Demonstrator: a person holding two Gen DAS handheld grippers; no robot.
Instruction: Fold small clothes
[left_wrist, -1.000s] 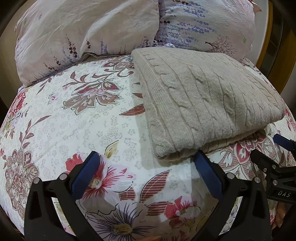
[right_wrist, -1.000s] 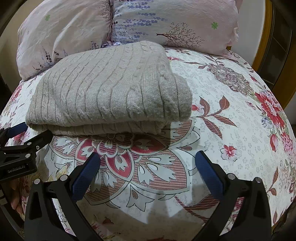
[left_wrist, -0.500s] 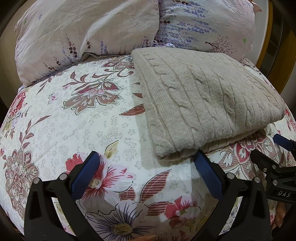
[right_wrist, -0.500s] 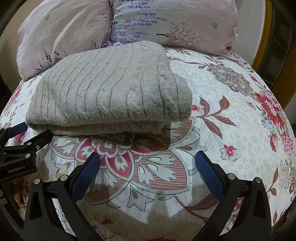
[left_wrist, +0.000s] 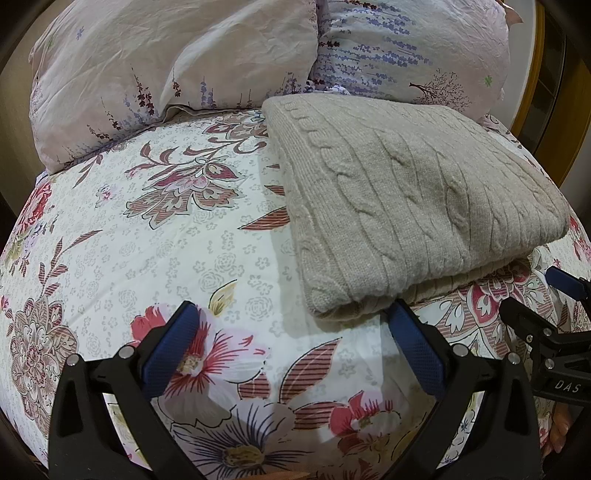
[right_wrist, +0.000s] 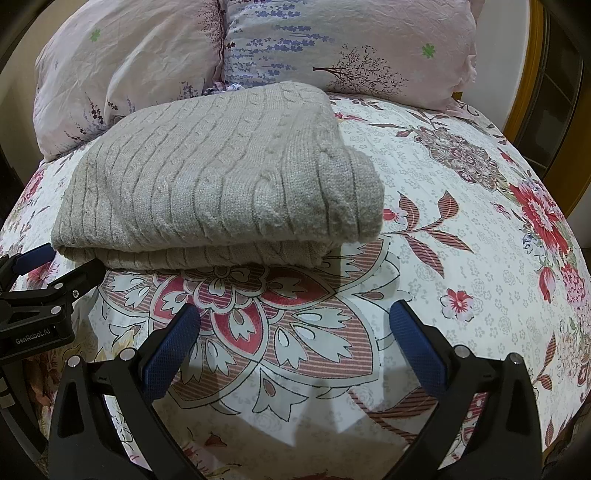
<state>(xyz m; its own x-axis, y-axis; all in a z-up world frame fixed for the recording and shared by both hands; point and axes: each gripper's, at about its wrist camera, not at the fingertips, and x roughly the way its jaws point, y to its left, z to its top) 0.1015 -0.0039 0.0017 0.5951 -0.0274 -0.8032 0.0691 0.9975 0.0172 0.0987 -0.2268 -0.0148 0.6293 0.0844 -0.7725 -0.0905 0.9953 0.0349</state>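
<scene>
Nothing shifting since earlier frames: folded beige cable-knit sweater (left_wrist: 413, 206) lying finished; left gripper (left_wrist: 295, 347), right gripper (right_wrist: 295, 347) hovering near it, jaws wide, empty.

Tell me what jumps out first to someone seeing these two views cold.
The folded beige cable-knit sweater stands out first, lying on the floral bedsheet just in front of two pale printed pillows. Next come the left gripper and right gripper, both open and empty, held low over the sheet on the near side of the sweater.
</scene>
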